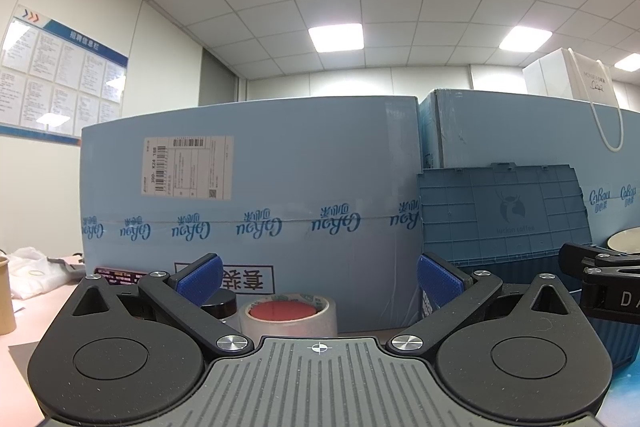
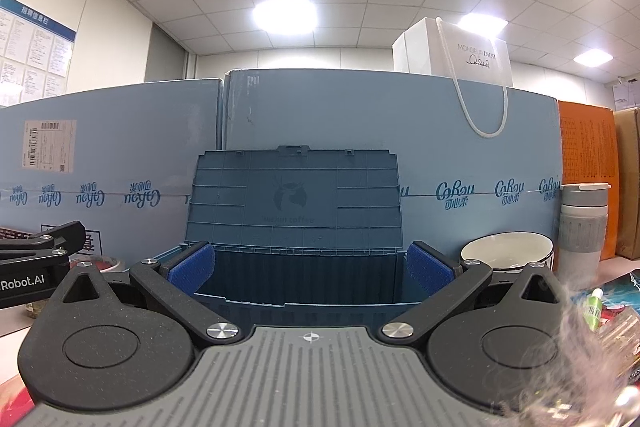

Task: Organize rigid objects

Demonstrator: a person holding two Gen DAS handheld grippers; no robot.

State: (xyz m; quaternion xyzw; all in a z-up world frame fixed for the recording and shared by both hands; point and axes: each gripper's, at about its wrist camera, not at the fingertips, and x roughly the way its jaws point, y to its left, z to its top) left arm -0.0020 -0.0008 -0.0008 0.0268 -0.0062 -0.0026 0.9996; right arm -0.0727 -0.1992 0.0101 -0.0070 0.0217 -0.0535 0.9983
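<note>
Both grippers stood with jaws wide apart, empty. The left gripper faced a clear tape roll with red core; only the right gripper showed the open dark-blue plastic crate, white ceramic bowl and grey-banded white flask.

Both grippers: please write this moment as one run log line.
left gripper: open, facing tape roll | right gripper: open, facing open blue crate | nothing held

Tape roll left of crate; bowl right; cartons behind.
</note>
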